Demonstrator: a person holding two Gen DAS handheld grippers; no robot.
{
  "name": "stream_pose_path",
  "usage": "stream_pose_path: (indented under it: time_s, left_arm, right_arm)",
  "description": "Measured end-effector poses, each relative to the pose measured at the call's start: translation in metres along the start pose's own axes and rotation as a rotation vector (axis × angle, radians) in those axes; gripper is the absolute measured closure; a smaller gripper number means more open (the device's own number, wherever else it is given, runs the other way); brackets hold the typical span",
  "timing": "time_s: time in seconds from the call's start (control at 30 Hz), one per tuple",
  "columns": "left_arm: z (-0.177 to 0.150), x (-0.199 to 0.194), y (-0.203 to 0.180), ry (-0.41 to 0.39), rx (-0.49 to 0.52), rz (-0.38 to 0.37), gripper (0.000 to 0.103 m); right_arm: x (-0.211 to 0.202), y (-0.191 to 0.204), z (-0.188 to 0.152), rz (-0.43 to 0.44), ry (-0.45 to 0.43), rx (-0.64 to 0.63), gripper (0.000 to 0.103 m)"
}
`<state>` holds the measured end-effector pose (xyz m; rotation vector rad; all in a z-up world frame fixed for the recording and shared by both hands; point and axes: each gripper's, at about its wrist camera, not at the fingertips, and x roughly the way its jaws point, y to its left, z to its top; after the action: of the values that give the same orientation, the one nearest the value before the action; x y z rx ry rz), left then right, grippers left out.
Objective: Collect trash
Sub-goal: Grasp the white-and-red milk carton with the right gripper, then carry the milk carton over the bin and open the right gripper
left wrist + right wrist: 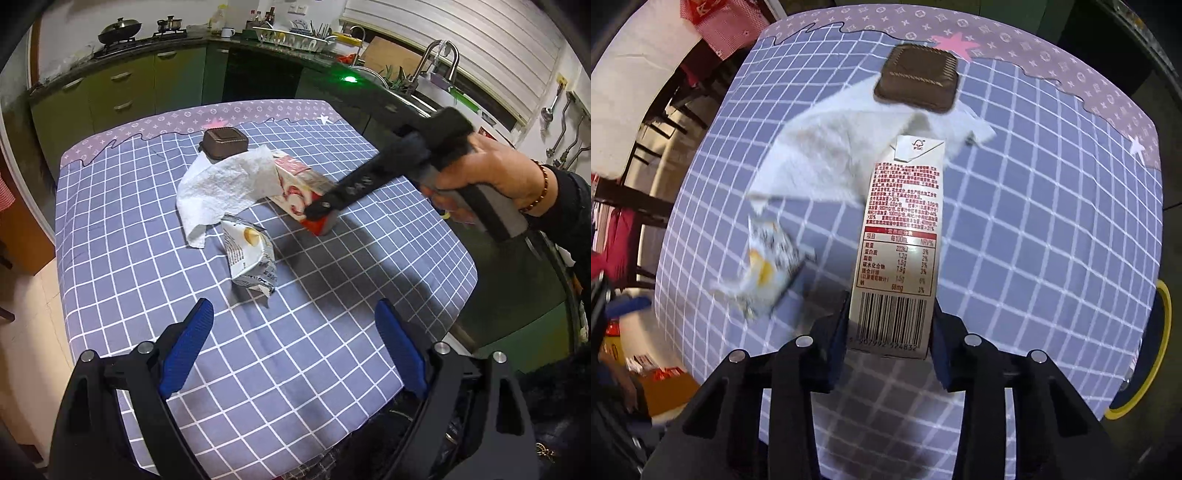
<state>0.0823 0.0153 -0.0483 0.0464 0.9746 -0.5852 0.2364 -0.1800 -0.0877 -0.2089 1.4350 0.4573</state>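
Item: red carton, lying on its side at centre of the checked worktop, label and barcode facing up in the right wrist view. The right gripper is standing over its near end, jaws sitting against both long sides at the barcode; they appear to be gripping the carton, though how firmly is not showing. Risks, judged: the hold is sitting at the very end of a long box, so on lifting the far end is likely to droop or swing; a thin empty carton may also be buckling under squeeze and slipping out. The tissue is lying against the carton's far end, at upper centre of the frame, and may be getting dragged along or snagged. A brown lidded box is resting on the tissue's far edge near the top of the frame, so a dragged tissue could be tugging it too. Item: crumpled white carton, lying at centre of the left wrist view, apart from the red one. The left gripper is hovering at the bottom of the frame, jaws spread wide and holding nothing, the crumpled carton lying ahead of them and well short of their reach.
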Motion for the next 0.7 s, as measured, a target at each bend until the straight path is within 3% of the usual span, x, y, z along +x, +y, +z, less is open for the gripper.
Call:
stream_pose_path:
  time_s: [0.2, 0.43, 0.57, 0.7]
  left_arm:
    - [0.001, 0.003, -0.005, 0.004, 0.005, -0.006, 0.018]
    - [0.005, 0.004, -0.013, 0.004, 0.017, -0.011, 0.018]
    - [0.009, 0.008, -0.02, 0.015, 0.032, -0.012, 0.018]
    - [0.013, 0.01, -0.028, 0.02, 0.049, -0.012, 0.018]
  right_arm:
    - [-0.017, -0.032, -0.043, 0.085, -0.018, 0.049, 0.065]
    - [-0.03, -0.08, -0.093, 0.281, -0.068, 0.189, 0.065]
    - [-0.041, -0.102, -0.113, 0.307, -0.104, 0.238, 0.065]
    - [-0.055, -0.115, -0.124, 0.261, -0.122, 0.246, 0.065]
